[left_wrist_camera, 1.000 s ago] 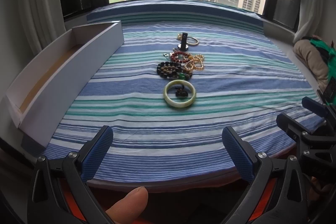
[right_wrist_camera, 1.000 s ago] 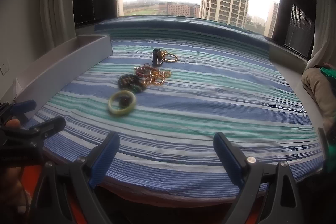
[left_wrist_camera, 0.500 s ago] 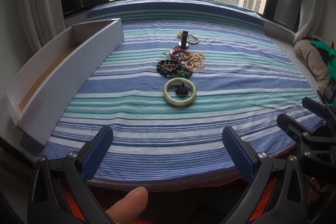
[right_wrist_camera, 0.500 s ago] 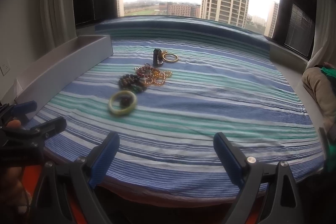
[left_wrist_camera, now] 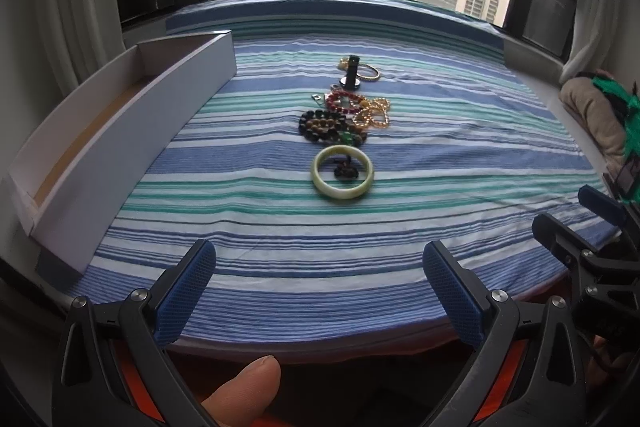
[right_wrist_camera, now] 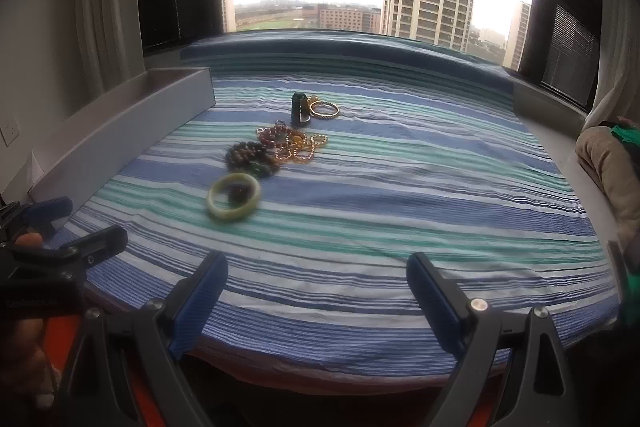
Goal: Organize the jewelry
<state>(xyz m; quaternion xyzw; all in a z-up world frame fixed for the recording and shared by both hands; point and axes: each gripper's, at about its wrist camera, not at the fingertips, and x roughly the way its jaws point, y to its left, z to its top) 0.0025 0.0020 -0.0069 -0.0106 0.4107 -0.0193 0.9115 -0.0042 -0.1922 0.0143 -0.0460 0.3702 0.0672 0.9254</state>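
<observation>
A pale green bangle (left_wrist_camera: 342, 179) lies on the striped cloth (left_wrist_camera: 460, 147), a small dark bead piece inside it. Behind it lie dark bead bracelets (left_wrist_camera: 326, 125), a red bead bracelet (left_wrist_camera: 343, 103), a gold chain (left_wrist_camera: 374, 117), a black upright piece (left_wrist_camera: 352, 71) and a gold ring (left_wrist_camera: 369, 73). The bangle also shows in the right wrist view (right_wrist_camera: 233, 196). A long white box (left_wrist_camera: 100, 143) stands at the left. My left gripper (left_wrist_camera: 318, 285) is open and empty at the near edge. My right gripper (right_wrist_camera: 317, 285) is open and empty, to the right of the left one.
The box shows grey in the right wrist view (right_wrist_camera: 132, 131). A beige bundle with green cloth (left_wrist_camera: 596, 115) lies at the right edge. Curtains and a window ledge stand behind the cloth. The cloth's front edge drops off just ahead of both grippers.
Both grippers have crept slightly forward toward the jewelry; the bangle looks a little nearer. Nothing was taken hold of.
</observation>
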